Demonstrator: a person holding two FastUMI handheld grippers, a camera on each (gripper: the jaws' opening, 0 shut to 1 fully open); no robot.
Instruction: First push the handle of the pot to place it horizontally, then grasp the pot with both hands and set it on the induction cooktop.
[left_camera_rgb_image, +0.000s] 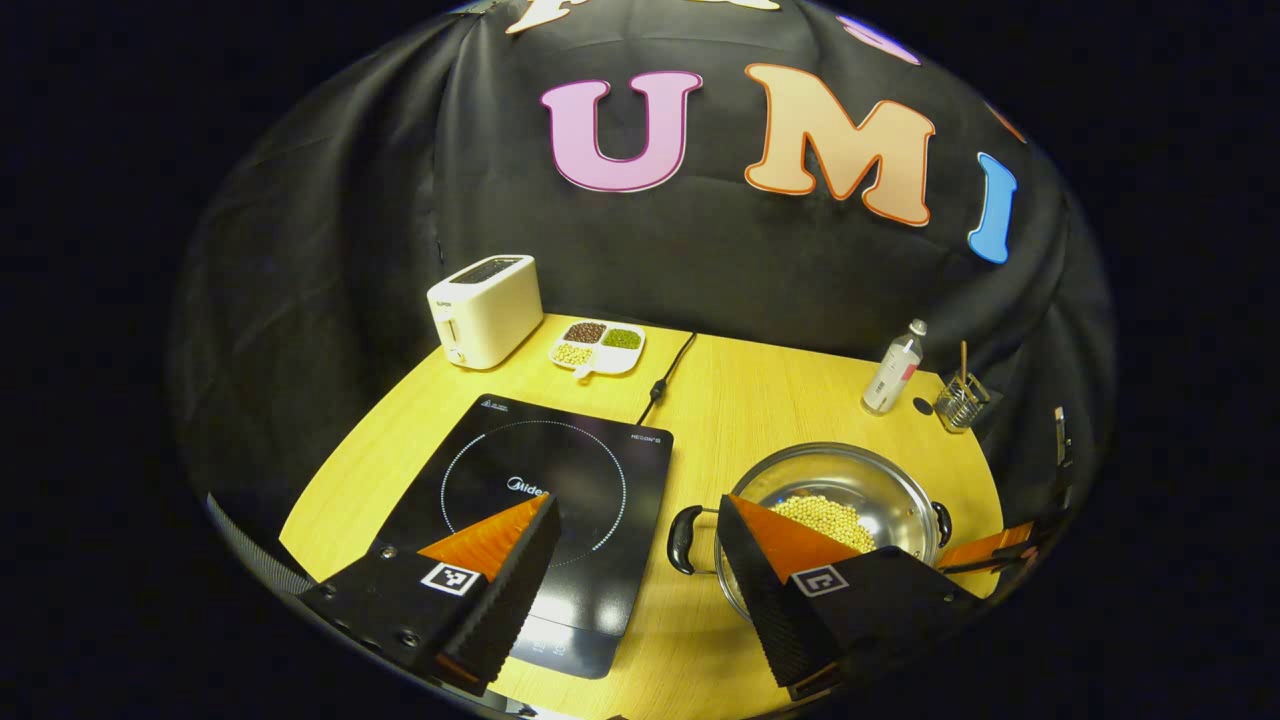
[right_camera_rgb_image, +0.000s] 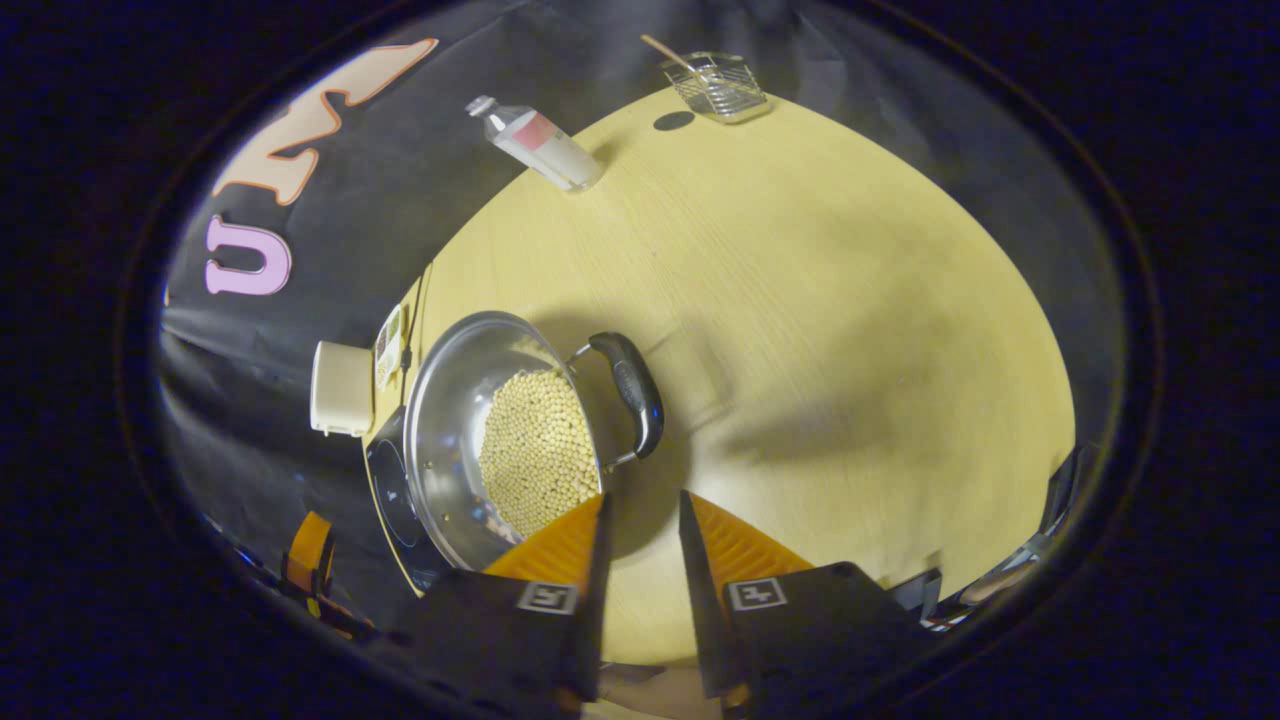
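On the induction cooktop (left_camera_rgb_image: 545, 490) "Midea" is printed at centre; other writing is too small to be read. The pot (left_camera_rgb_image: 850, 480), filled w/ beans, is placed on the bench (left_camera_rgb_image: 790, 390) right of the cooktop, partly hidden by the left gripper (left_camera_rgb_image: 640, 520), fingers released wide. Right gripper (right_camera_rgb_image: 642, 520): fingers narrowly apart, nothing grasped, near the pot handle (right_camera_rgb_image: 632, 390). Much free bench is seen beside it.

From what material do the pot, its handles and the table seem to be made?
The pot looks like polished metal, probably stainless steel: its inner wall is silvery and mirrors the light. Its handles seem to be dark plastic on thin metal brackets, with a slightly glossy surface. The table shows a pale wood grain with a smooth matte finish; whether it is solid wood or laminate, I cannot tell.
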